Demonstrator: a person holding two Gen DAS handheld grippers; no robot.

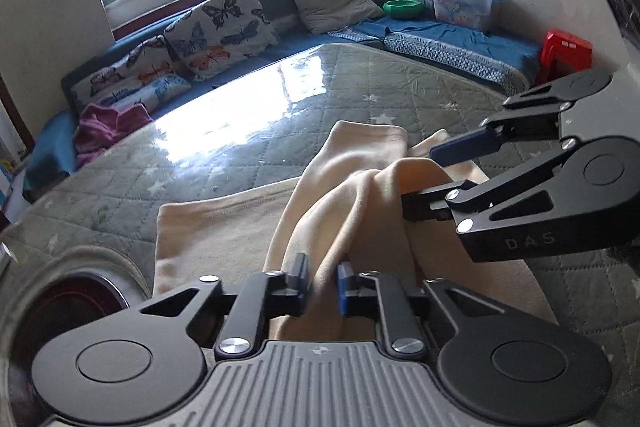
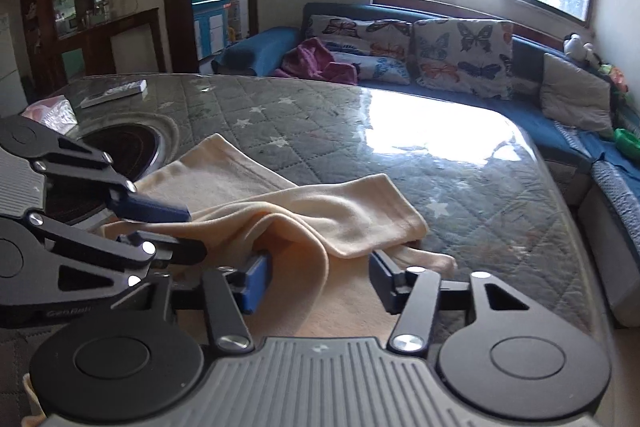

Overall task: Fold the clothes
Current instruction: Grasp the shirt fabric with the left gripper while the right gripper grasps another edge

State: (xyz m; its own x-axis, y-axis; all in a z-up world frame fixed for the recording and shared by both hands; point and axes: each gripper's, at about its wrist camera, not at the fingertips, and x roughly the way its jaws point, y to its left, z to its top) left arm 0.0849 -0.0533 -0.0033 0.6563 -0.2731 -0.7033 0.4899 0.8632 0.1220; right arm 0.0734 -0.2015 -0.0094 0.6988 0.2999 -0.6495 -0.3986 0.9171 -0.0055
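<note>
Up close, the left gripper (image 1: 323, 281) pinches a raised fold of the cream garment (image 1: 352, 195), its blue pads nearly together on the cloth. The right gripper (image 2: 320, 277) stands half open, cloth draped over its left pad but not clamped. The garment lies on the quilted, glass-topped table (image 1: 240, 131), its long axis running from 6 towards 12 o'clock in the left wrist view. The right gripper enters there at 3 o'clock, beside the same bunched fold. A round inset burner (image 2: 128, 147) sits at 9 o'clock, just beside the cloth; butterfly cushions (image 1: 224, 23) lie well beyond.
</note>
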